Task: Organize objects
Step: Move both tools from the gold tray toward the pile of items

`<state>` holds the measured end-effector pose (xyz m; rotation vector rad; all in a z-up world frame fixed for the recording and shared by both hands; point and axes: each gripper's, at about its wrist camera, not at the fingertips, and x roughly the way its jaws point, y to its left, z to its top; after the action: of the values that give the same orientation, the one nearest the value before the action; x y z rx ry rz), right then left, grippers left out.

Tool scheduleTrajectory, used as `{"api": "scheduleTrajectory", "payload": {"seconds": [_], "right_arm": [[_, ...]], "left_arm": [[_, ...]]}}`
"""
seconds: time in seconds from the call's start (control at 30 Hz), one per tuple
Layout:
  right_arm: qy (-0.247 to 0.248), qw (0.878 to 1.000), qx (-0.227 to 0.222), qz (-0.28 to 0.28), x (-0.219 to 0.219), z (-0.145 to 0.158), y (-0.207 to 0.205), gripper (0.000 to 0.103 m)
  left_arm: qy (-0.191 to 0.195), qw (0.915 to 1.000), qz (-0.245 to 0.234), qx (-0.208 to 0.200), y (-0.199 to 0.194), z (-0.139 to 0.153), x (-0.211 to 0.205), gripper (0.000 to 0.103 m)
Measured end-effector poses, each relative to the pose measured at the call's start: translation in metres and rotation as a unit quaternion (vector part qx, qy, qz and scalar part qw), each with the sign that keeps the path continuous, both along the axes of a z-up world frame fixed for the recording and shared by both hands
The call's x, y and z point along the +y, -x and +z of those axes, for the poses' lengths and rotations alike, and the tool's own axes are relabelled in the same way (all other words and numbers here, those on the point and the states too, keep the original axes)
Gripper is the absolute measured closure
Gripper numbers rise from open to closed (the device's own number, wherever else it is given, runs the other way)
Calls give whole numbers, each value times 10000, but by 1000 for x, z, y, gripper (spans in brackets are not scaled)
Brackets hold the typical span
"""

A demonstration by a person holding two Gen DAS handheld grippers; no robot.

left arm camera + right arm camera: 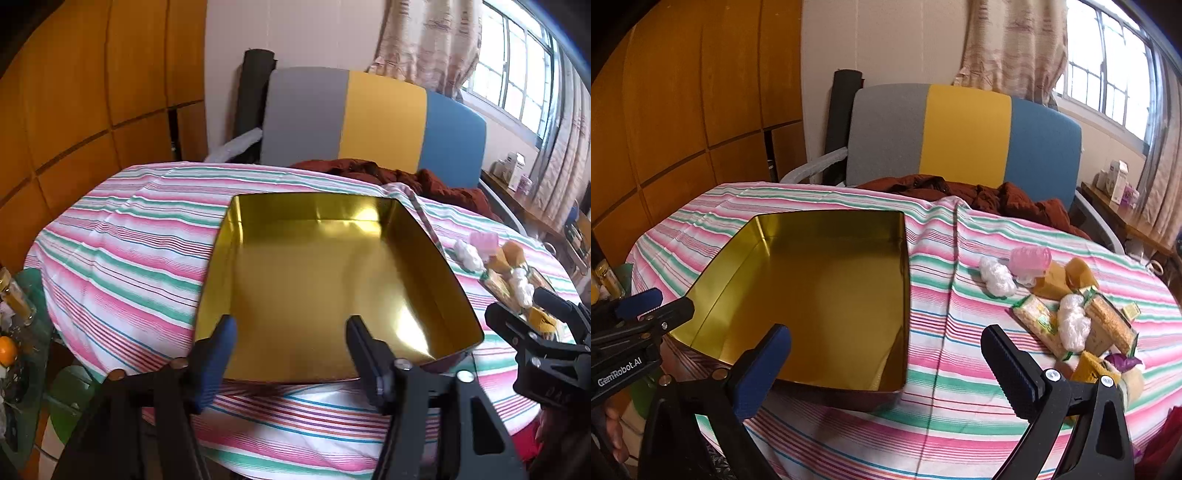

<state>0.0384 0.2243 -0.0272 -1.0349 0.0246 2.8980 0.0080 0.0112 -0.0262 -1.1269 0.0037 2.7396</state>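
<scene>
An empty gold tin box [314, 273] lies open on the striped tablecloth [129, 236]. My left gripper [290, 332] hovers over the tin's near edge, open, with nothing between its fingers. In the right wrist view the tin [820, 295] is to the left. My right gripper [886, 343] stands wide open above the cloth beside it, holding nothing. To the right lies a loose pile: white wrapped bundles [997, 281], a pink plastic case [1030, 260], yellow packets [1067, 277] and wrapped snack bars [1038, 325]. Each gripper shows in the other's view: the left gripper [659, 304], the right gripper [524, 306].
A chair with a grey, yellow and blue back [380, 114] stands behind the table, a dark red garment [406, 177] draped over it. Wooden cabinet doors [92, 110] are at the left. Below the table's left edge sit a bottle [14, 299] and an orange [7, 349].
</scene>
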Motion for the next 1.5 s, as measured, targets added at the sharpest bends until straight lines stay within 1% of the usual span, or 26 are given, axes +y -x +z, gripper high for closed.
{"api": "scheduleTrajectory", "payload": {"seconds": [0.03, 0.23, 0.33, 0.43, 0.47, 0.53, 0.6, 0.67, 0.8, 0.9, 0.97, 1.03, 1.13, 1.2, 1.23, 1.27, 1.3, 1.33, 1.43, 1.5], "right_arm": [[12, 10000, -23, -26, 3, -1, 0, 0], [127, 9996, -132, -220, 23, -6, -6, 0], [229, 9989, -199, -366, 39, -9, -12, 0], [337, 9976, -361, -485, 61, -12, -20, 0], [363, 9972, -418, -500, 68, -12, -22, 0], [415, 9962, -588, -497, 82, -12, -26, 0], [457, 9948, -822, -401, 99, -8, -30, 0], [337, 9934, -1058, -277, 117, -2, -36, 0], [36, 9883, -1522, -85, 155, 9, -50, 0], [-242, 9777, -2085, 47, 179, 7, -61, 0], [-413, 9658, -2556, 166, 190, -2, -69, 0], [-363, 9558, -2910, 188, 204, -13, -75, 0], [-328, 9422, -3329, 194, 219, -24, -76, 0], [-332, 9344, -3537, 251, 225, -32, -75, 0], [-226, 9308, -3647, 48, 227, -34, -74, 0], [-213, 9273, -3736, 118, 228, -38, -73, 0], [-130, 9247, -3805, 38, 228, -40, -71, 0], [-101, 9206, -3901, 120, 229, -44, -70, 1], [-74, 9125, -4086, 182, 232, -53, -67, 4], [-70, 9060, -4229, 184, 236, -62, -66, 8]], "left_arm": [[-11, 10000, -42, -3, 0, 0, 1, 34], [-48, 9995, -301, 49, -2, 1, 9, 32], [-79, 9990, -445, 63, -3, 1, 14, 30], [-129, 9981, -602, 67, -3, 2, 18, 30], [-140, 9978, -648, 76, -4, 2, 20, 28], [-112, 9970, -763, 111, -5, 4, 25, 25], [-113, 9957, -900, 183, -7, 8, 30, 25], [-97, 9945, -1013, 247, -8, 11, 34, 21], [-144, 9908, -1307, 314, -11, 15, 46, 21], [-146, 9886, -1464, 319, -11, 15, 55, 21], [-154, 9877, -1528, 298, -11, 16, 61, 21], [-188, 9866, -1597, 280, -10, 17, 65, 21], [-273, 9843, -1726, 248, -8, 19, 72, 21], [-374, 9822, -1828, 195, -8, 20, 76, 21], [-382, 9816, -1860, 197, -9, 21, 78, 21], [-361, 9812, -1886, 205, -10, 21, 79, 21], [-342, 9805, -1923, 207, -10, 20, 81, 21], [-348, 9799, -1955, 191, -11, 20, 82, 21], [-324, 9787, -2023, 163, -10, 19, 86, 21], [-376, 9761, -2138, 132, -10, 19, 88, 21]]}}
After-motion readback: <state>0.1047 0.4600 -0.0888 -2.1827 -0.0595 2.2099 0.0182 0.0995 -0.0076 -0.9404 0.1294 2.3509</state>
